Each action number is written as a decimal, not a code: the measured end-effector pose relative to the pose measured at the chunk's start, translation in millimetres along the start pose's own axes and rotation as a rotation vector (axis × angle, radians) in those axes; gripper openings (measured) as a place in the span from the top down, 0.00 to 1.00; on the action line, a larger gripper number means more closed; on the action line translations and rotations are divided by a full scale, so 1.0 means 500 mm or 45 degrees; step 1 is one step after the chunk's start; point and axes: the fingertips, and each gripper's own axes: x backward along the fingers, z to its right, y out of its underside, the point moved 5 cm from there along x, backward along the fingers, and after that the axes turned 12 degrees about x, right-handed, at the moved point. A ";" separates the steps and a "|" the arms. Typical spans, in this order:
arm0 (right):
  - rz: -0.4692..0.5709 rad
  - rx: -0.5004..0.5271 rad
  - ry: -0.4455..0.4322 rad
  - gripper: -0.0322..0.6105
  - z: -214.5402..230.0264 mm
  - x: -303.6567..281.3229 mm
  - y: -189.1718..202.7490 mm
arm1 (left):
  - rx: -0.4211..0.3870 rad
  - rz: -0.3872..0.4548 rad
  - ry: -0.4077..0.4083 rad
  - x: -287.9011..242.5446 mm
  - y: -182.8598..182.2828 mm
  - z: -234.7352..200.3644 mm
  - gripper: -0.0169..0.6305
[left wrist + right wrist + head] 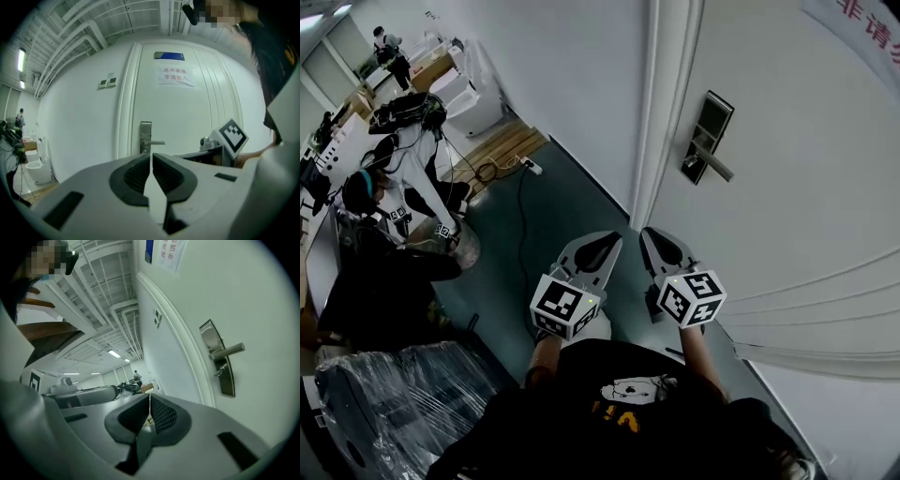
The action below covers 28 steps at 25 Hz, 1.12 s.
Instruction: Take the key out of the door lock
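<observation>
A white door carries a metal lock plate with a lever handle. In the right gripper view, the lock plate shows at the right, and a small key sticks out just below the handle. In the left gripper view, the lock plate lies straight ahead; the key is too small to tell there. My left gripper and right gripper hang side by side, well short of the lock. Both are shut with nothing between the jaws.
The door frame stands left of the lock, with a white wall beyond it. A power strip and its cable lie on the floor. People work at the far left. A plastic-wrapped object sits at the bottom left.
</observation>
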 end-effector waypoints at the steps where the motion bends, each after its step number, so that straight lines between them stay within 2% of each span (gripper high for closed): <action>1: -0.005 0.001 0.007 0.94 0.000 -0.020 -0.004 | -0.004 0.003 0.008 -0.004 -0.010 -0.021 0.94; 8: -0.024 -0.004 0.079 0.94 0.014 -0.138 -0.024 | 0.002 -0.004 0.074 -0.044 -0.049 -0.144 0.94; 17: -0.019 -0.034 0.209 0.94 0.022 -0.241 -0.035 | 0.007 -0.029 0.205 -0.087 -0.080 -0.261 0.94; 28: -0.007 -0.117 0.433 0.94 0.030 -0.265 -0.022 | 0.018 -0.081 0.403 -0.132 -0.084 -0.321 0.94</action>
